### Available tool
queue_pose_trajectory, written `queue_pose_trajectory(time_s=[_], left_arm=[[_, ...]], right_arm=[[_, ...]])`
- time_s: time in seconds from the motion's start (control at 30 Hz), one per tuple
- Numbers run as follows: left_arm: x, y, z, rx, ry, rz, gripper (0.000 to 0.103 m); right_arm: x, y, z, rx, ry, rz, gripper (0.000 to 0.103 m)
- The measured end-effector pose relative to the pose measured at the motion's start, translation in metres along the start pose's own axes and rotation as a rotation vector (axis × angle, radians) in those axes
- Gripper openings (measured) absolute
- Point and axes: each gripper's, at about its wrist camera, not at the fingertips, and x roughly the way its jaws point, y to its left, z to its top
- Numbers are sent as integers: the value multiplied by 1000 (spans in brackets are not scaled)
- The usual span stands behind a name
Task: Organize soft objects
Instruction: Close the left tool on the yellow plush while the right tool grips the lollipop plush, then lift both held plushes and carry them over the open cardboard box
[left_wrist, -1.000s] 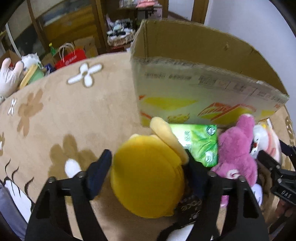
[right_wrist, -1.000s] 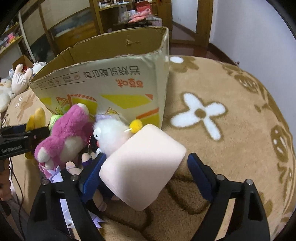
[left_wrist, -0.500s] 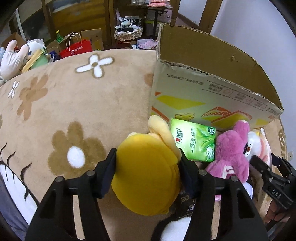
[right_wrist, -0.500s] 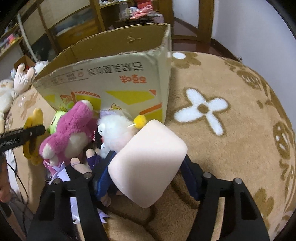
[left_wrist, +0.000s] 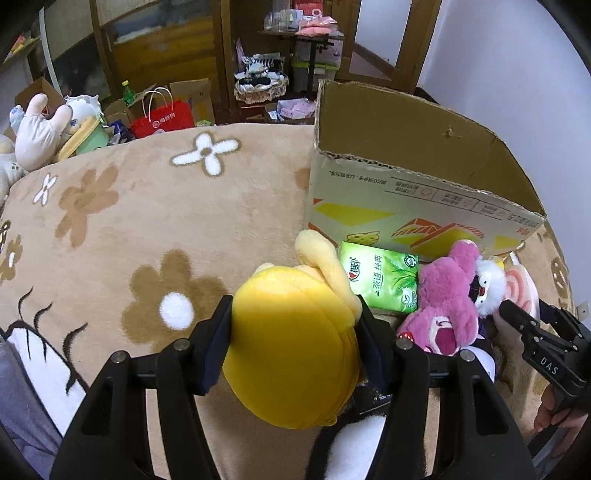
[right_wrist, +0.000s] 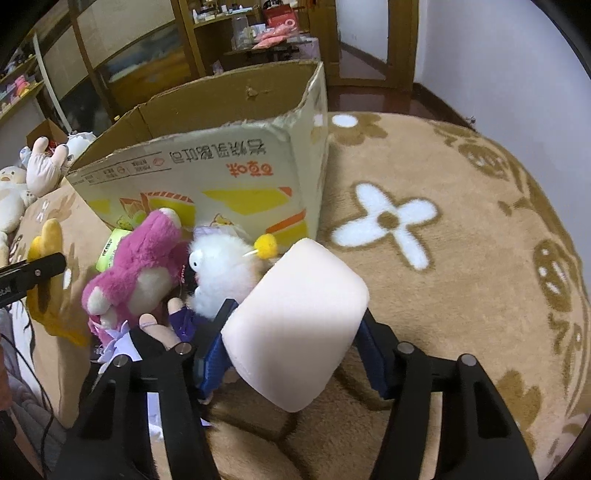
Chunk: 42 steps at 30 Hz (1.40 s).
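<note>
While my left hand-held gripper (left_wrist: 293, 334) is clamped on the yellow plush (left_wrist: 295, 347), its pads pressed into both sides of the round body, my right hand-held gripper (right_wrist: 295, 328) has closed in on the pale pink cushion (right_wrist: 295, 317), squeezing it between the blue pads. Both toys are in front of the cardboard box (left_wrist: 417, 192), which stands open-topped on the flower-patterned blanket (left_wrist: 147, 221); neither is over its rim.

What I can see of the box interior looks empty, though its floor is hidden from both views, so I judge the sorting has barely started. Left on the blanket against the box's front wall are the green tissue pack (left_wrist: 382, 277), the pink bear plush (left_wrist: 443, 306) and the white fluffy toy (right_wrist: 221, 273), bunched together and touching one another. A purple-dressed doll (right_wrist: 177, 325) lies partly under them, mostly hidden.

So two items are gripped, none visibly stowed, and at least four wait their turn. Next I reckon both loads need lifting clear of the tall front wall before I let go.
</note>
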Motion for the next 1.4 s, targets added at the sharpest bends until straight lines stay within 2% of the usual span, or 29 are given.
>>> queue_pose_trajectory(time_s=[0.07,0.2,0.3,0.43,0.7,0.77,0.87,1.07,1.23,1.4], left_arm=[[-5,0,-1,0,-9,2,60],[-18,1,-3,15,-54,20,60],[-32,-1,-4,31,-104,24,60],[-60,-6,-4,60,-216,21,60],[-108,-26,-1,160,-513,27,60],[-112,-32,3,181,-550,14,60],[-117,-40,13,209,-574,-8,60],[-120,-55,36,273,-592,1,60],[-119,-61,63,267,-594,-9,61],[-98,-62,85,240,-572,-36,61]], right_arm=[[-10,1,-2,4,-21,-4,59],[-29,-1,-3,6,-75,-10,58],[-50,0,-1,12,-149,-8,56],[-74,1,4,7,-251,-2,54],[-116,8,17,-10,-432,19,54],[-122,11,21,-21,-469,19,54],[-126,15,29,-41,-505,25,54],[-126,21,51,-76,-532,38,54],[-119,29,71,-104,-549,53,54],[-101,35,91,-100,-545,74,54]])
